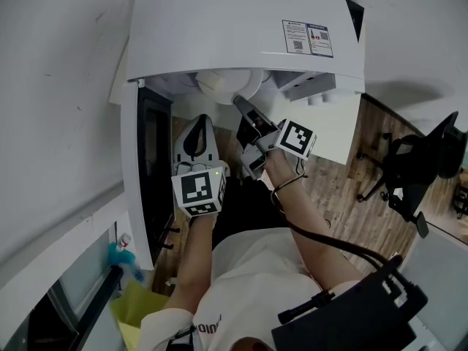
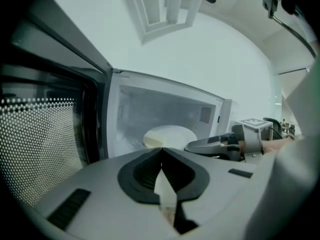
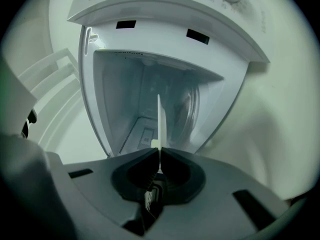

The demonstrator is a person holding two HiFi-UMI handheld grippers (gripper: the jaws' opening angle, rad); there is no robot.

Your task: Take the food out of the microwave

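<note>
A white microwave stands with its door swung out to the left. A pale round plate sits at the cavity's mouth; what lies on it cannot be made out. My right gripper reaches in level and is shut on the plate's near rim. In the right gripper view the plate shows edge-on as a thin white line running out from the closed jaws. My left gripper hovers just below and left of the opening, shut and holding nothing. Its own view shows the plate inside and the right gripper at its rim.
The open door with its dotted window stands close on the left of my left gripper. A black office chair is on the wooden floor at the right. A yellow cloth lies low at the left.
</note>
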